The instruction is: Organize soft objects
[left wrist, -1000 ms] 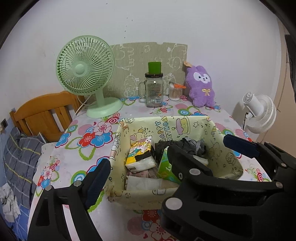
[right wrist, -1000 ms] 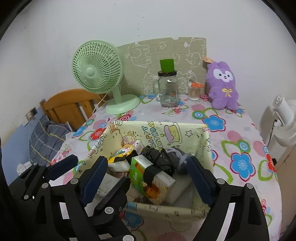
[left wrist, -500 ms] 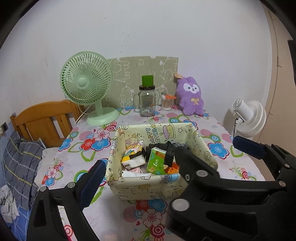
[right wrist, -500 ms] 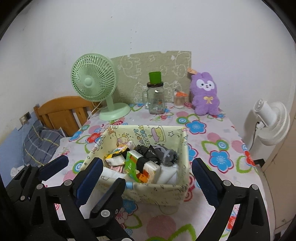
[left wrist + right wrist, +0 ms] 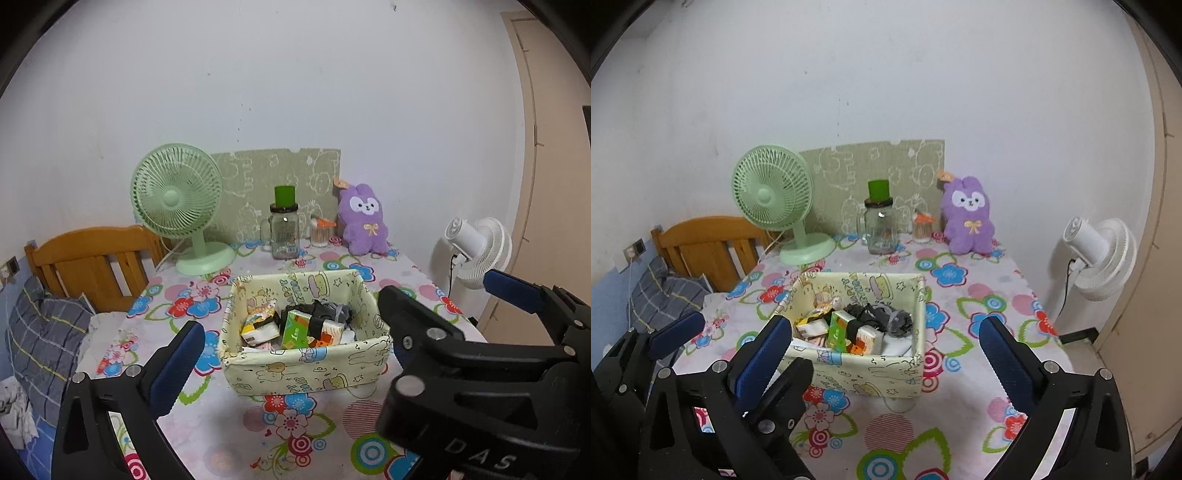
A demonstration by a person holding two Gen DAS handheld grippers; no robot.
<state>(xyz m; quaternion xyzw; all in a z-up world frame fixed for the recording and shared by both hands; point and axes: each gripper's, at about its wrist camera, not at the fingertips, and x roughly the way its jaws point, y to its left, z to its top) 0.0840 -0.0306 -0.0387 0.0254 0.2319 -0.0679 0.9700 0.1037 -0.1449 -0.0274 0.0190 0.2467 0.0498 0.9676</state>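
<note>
On the flowery tabletop (image 5: 207, 435) we've got the fabric bin (image 5: 306, 363) sitting mid-table with the soft stuff already bunched inside: tissue packs (image 5: 295, 334), a snack-looking pouch (image 5: 258, 325) and some dark rolled cloth (image 5: 325, 312). Packing them into one soft-sided box looks like the point, so they don't sprawl.

Our left hand-held gripper (image 5: 336, 314) and right hand-held gripper (image 5: 882, 343) both sit short of the bin, jaws opening out to full spread, pads clear of everything and nothing between them except the view of the box.

Around it: a green fan (image 5: 775, 210), a glass jar mug (image 5: 881, 229) and a purple plush bunny (image 5: 967, 218) along the back wall, well apart from the bin. We'd guess the bunny's the remaining soft item; the jar stands near that path. A white fan (image 5: 1100, 254) sits off the right edge.
</note>
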